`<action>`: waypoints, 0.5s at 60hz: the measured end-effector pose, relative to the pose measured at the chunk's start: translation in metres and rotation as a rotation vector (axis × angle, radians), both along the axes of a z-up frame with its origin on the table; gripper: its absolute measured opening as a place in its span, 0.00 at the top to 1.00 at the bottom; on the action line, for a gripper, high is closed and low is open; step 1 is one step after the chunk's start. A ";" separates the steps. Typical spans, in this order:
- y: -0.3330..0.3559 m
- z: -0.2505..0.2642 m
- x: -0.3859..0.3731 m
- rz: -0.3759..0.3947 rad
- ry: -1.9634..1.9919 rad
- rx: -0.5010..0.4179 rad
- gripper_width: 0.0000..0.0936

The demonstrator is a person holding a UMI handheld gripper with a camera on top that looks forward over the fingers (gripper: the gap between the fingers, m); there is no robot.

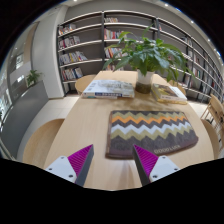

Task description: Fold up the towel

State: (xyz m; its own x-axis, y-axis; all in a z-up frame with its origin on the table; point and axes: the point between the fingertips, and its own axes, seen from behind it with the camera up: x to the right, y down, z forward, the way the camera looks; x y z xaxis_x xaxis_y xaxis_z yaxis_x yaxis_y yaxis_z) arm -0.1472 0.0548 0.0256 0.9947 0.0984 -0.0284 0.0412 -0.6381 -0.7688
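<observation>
Tongs: the gripper (113, 163) is hovering over the near edge of the table (85, 125), fingers standing well apart with nothing between them.
Pads: the magenta pads (81, 159) are facing each other across the gap; the fingers' lower parts are running out of sight.
Towel: the zigzag-striped towel (150, 131) is lying flat on the table just beyond the fingers, its near edge partly hiding behind the right finger.
Farther on the table: an open magazine (108, 88) is lying beside a potted plant (146, 55); something flat to the plant's right is too small to identify.
Background: bookshelves (85, 45) are lining the wall, titles unreadable.
Chairs: a chair (213, 112) is showing only partly at the table's right side.
</observation>
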 end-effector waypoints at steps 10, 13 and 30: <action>0.078 -0.012 -0.018 0.001 -0.021 -0.002 0.19; 0.080 -0.020 -0.016 -0.005 -0.043 -0.017 0.25; 0.090 -0.031 0.018 -0.069 -0.184 0.003 0.94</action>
State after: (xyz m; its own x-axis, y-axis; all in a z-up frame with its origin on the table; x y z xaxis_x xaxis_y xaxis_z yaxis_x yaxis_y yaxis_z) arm -0.1289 0.1444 -0.0057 0.9875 0.0300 0.1549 0.1378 -0.6421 -0.7542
